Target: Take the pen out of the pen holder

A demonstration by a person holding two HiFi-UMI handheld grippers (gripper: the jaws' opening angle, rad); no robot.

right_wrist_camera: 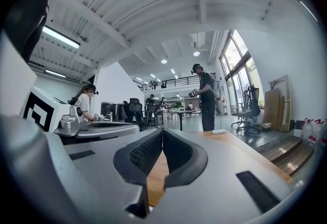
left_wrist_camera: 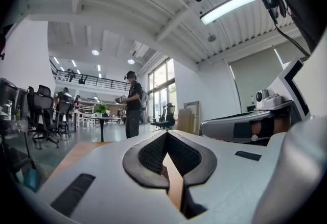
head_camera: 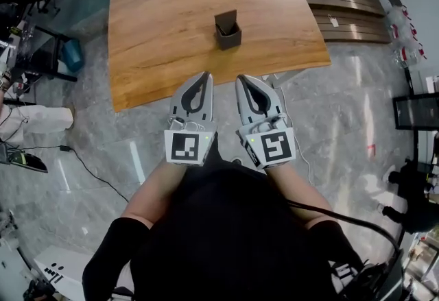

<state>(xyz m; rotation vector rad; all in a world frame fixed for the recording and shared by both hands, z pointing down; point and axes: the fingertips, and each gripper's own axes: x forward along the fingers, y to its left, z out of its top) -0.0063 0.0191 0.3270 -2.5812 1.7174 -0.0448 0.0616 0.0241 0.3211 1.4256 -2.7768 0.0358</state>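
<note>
both tools sit close in front of you, short of the table's near edge. your left gripper (head_camera: 203,77) has its jaws brought together at the tips with nothing between them, only the hollow between the pads showing. your right gripper (head_camera: 245,79) is the same: tips meeting, nothing held.

the holder (head_camera: 228,31) stands upright near the middle of the table (head_camera: 164,11), well apart from both grippers. it is a small dark box with a taller back wall. from the head view you cannot make out the pen inside it; it is too small and dark to pick out.

the reach has not begun, so here is what could go wrong:
- arriving with jaws together would likely knock the holder or push the pen deeper; open up before you get there.
- the holder looks light and stands loose, so a slanted pull may drag or tip it; lift straight up, and steady it with the other gripper if it shifts.
- the pen is hard to see, so you may pinch the holder's wall instead.
</note>
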